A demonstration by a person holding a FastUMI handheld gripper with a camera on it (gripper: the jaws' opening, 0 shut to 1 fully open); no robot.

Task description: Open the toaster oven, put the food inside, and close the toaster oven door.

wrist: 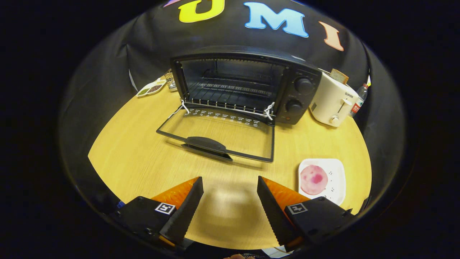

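Spread wide and empty: two-finger gripper (230,201) with orange-backed, black serrated fingers (187,208), hovering over bare wooden round table (136,158). Beyond the fingers, black toaster oven (244,84), already open, its glass door (219,135) dropped flat onto the table, wire rack (230,95) bare inside. Just ahead of the right finger and a little to its side: flat round pink slice of food (313,179), lying on a white square plate (337,172). Probably light, thin and somewhat soft or slick, so likely to slide or fold under a hard squeeze. Lying flat, little edge to catch; best taken across its rim with a gentle pinch, or perhaps by the plate's edge, stiffer but possibly breakable. Beside the oven, a white pop-up toaster (332,102), not needed.
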